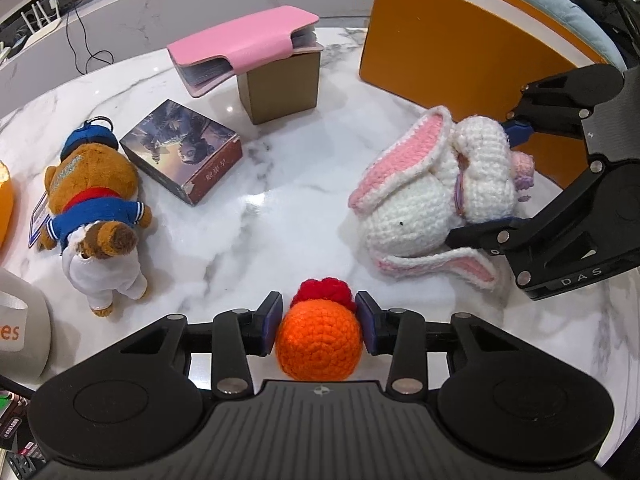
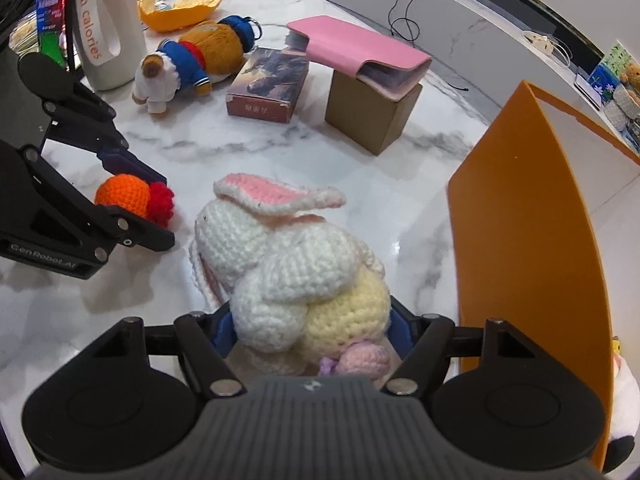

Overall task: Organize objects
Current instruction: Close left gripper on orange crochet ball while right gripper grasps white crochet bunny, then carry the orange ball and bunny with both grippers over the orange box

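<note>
two grippers are at work on the marble table [image 1: 288, 208], each closed on a crocheted toy. the left gripper [image 1: 320, 314] has its blue pads [image 1: 273, 312] pressed against both sides of an orange ball [image 1: 320, 340] with a red tuft, low over the table near the front edge. the right gripper [image 2: 312, 330] has its fingers closed around the hind end of a white rabbit [image 2: 288, 256] with pink-lined ears; the rabbit lies on its side on the table, head pointing away from the gripper, just beside the orange box [image 2: 532, 240] that stands open on the right. farther back, a brown bear [image 1: 94, 208] in a blue jacket and white trousers lies on its side at the left. next to it sits a flat picture box [image 1: 182, 150], and behind that a small cardboard box [image 1: 280, 88] with a pink wallet [image 1: 244, 46] resting across its top. a white bottle [image 2: 114, 28] with orange lettering stands near the bear, in front of a yellow dish [image 2: 180, 10].
</note>
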The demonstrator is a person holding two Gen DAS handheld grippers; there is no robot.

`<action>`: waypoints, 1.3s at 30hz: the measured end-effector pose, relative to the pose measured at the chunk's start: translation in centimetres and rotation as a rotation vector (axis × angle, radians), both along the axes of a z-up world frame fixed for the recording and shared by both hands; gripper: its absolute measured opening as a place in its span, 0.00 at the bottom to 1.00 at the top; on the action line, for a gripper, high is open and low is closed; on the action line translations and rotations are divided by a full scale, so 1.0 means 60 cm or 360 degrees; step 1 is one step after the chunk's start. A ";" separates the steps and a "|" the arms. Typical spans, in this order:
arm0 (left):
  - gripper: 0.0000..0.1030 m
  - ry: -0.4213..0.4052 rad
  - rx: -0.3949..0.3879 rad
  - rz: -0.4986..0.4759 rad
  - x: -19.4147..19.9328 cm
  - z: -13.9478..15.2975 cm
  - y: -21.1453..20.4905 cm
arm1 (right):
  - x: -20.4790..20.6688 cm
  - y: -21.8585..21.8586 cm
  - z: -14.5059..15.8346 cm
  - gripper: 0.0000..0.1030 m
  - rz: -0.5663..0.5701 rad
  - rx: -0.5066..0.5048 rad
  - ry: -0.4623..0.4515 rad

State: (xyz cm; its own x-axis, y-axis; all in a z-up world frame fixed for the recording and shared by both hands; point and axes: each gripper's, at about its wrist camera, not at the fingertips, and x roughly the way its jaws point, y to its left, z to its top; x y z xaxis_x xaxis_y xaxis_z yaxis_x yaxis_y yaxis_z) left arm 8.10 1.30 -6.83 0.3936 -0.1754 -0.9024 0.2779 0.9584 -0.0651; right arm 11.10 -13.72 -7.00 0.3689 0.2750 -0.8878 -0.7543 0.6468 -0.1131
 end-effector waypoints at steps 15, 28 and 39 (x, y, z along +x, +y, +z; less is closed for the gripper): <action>0.45 -0.0056 -0.0125 0.0041 0.001 0.028 0.008 | 0.011 -0.023 0.064 0.70 -0.0102 0.0163 -0.0087; 0.45 -0.0071 -0.0109 0.0090 -0.002 0.056 0.004 | 0.011 -0.063 0.125 0.71 -0.0178 0.0305 -0.0181; 0.45 -0.0192 -0.0029 0.0008 0.012 0.136 -0.042 | 0.016 -0.115 0.182 0.71 -0.0287 0.0476 -0.0252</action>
State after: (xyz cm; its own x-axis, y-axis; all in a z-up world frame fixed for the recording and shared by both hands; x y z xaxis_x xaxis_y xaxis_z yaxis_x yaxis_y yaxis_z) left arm 8.81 -1.21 1.33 0.4998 -0.1892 -0.8452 0.2798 0.9588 -0.0491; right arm 12.04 -20.61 3.93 0.5613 0.4316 -0.7061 -0.6138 0.7895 -0.0053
